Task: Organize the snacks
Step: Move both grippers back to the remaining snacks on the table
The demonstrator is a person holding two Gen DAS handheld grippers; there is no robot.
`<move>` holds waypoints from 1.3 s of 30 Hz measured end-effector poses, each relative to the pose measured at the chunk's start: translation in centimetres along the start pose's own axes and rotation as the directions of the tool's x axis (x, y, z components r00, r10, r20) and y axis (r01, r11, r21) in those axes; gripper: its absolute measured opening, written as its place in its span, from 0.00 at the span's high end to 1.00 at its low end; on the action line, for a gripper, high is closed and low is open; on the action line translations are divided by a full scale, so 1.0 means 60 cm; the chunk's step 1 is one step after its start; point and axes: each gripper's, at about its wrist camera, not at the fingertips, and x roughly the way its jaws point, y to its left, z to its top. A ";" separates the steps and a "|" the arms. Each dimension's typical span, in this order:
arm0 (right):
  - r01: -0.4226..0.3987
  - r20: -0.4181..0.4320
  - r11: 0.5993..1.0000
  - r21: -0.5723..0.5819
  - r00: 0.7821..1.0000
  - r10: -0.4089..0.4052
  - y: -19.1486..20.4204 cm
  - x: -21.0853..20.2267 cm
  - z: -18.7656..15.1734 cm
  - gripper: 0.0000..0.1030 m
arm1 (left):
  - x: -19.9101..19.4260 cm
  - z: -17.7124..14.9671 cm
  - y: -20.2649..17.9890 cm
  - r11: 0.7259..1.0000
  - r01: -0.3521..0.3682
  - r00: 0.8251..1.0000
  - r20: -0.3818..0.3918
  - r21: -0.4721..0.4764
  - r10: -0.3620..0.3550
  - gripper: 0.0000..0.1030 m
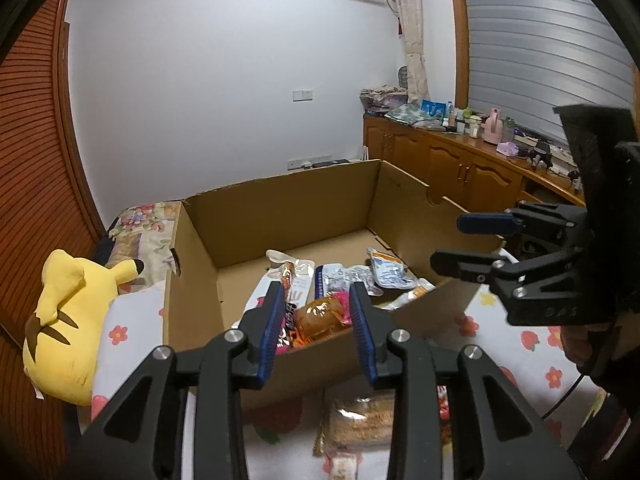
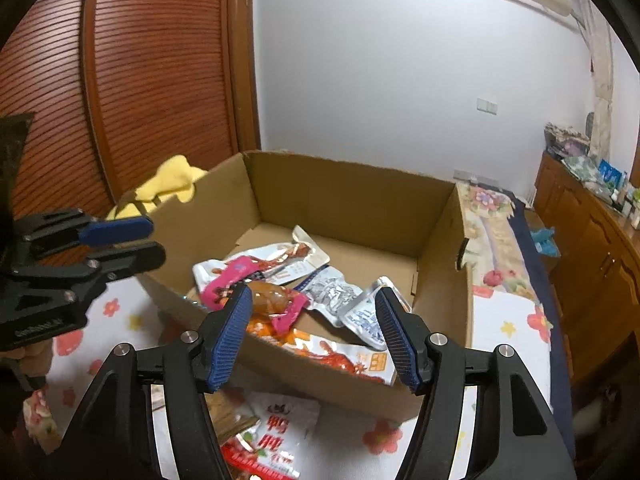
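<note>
Cardboard box on the flowered sheet holds most snacks; from the left wrist your left gripper hangs wide and empty over its near wall, while a biscuit pack waits outside below. Reach carelessly and you'll nudge that wall.

From the right wrist, your right gripper gapes empty too. The red-lettered packet lies outside, long axis running away from you; grab its slippery edge and it may slide.

There are two grippers, one cardboard box, about six snack packets inside it, at least two packets outside on the bed, and one yellow plush toy.
</note>
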 end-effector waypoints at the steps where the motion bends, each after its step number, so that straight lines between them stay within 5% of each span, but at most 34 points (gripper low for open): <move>1: -0.002 0.006 1.000 -0.001 1.000 0.002 0.004 -0.009 -0.001 0.36 | -0.006 -0.003 -0.003 1.000 0.002 1.000 0.002 0.002 -0.002 0.67; 21: 0.024 0.013 1.000 -0.013 1.000 -0.023 0.052 -0.115 -0.067 0.36 | -0.063 -0.123 -0.037 1.000 -0.025 0.996 -0.088 -0.007 0.025 0.63; 39: 0.029 -0.088 1.000 -0.004 0.996 -0.029 0.064 -0.081 -0.137 0.36 | -0.003 -0.211 -0.033 0.999 -0.034 0.973 -0.231 -0.042 0.024 0.63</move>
